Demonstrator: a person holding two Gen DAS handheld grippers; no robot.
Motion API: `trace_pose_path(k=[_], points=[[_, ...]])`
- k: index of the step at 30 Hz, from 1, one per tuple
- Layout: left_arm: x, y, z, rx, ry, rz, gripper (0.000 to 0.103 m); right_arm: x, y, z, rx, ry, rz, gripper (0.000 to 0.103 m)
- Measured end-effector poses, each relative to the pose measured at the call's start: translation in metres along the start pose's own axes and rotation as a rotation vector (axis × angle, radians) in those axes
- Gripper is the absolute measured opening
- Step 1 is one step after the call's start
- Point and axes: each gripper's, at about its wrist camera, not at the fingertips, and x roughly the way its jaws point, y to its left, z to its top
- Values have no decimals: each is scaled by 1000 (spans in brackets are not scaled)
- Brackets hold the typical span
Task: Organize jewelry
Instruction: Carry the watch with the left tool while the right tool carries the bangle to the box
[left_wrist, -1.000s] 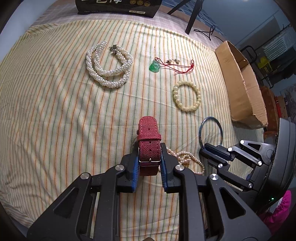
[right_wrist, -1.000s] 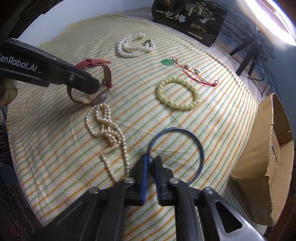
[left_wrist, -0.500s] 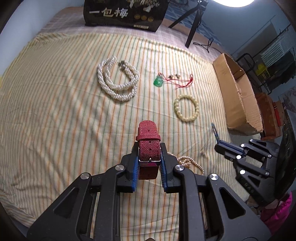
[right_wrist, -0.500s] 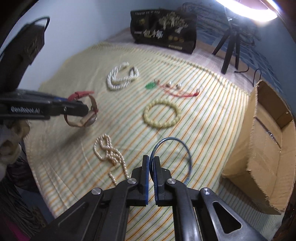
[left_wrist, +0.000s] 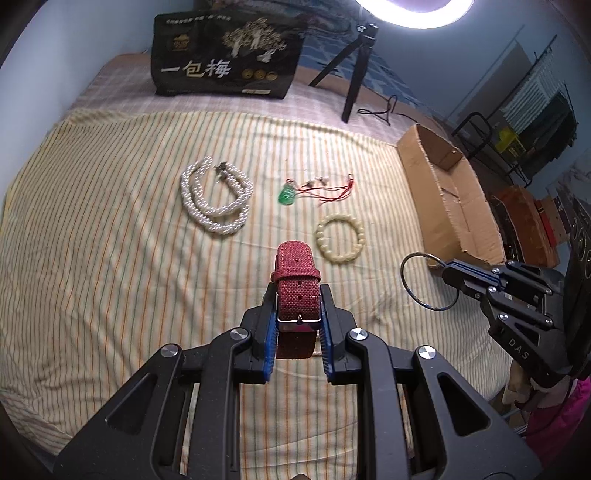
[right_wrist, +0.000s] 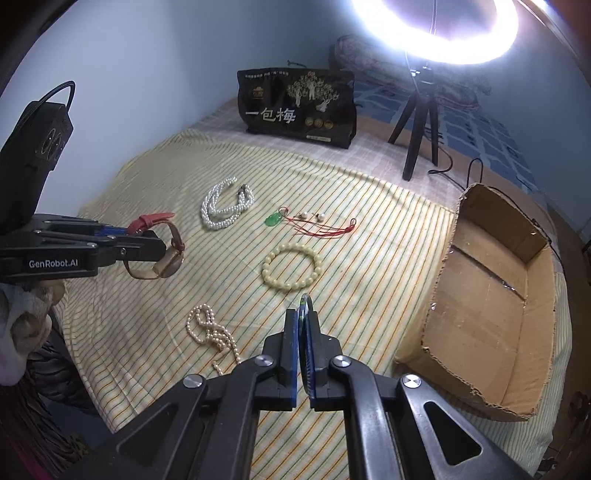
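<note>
Left gripper (left_wrist: 297, 325): I have its jaws clenched on the red-strapped wristwatch (left_wrist: 296, 295), which hangs clear above the striped bedspread (left_wrist: 110, 258).
Right gripper (right_wrist: 303, 325): my jaws here are pinched tight on the thin blue bangle (right_wrist: 305, 314); I see it edge-on in my right view, as a ring in the left view, off the bed.
Pearl strand (right_wrist: 210, 328): loose heap on the bedspread, near my right gripper, on its left.
Cream bead bracelet (right_wrist: 290, 267): flat on the bedspread, mid-bed.
Green pendant on red cord (right_wrist: 273, 220): beyond the bracelet, two small pearls beside it.
White pearl necklace (right_wrist: 225, 208): doubled, farther left.
Cardboard box (right_wrist: 491, 295): open, at the right edge of the bed.
</note>
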Motion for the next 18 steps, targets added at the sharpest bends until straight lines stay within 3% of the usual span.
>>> trace_pose_path(k=[10, 18], points=[[-8, -34, 8, 60, -37, -35, 18, -42, -22, 15, 49, -106, -28, 1], [-12, -88, 21, 154, -83, -74, 18, -69, -64, 23, 128, -167, -88, 1]])
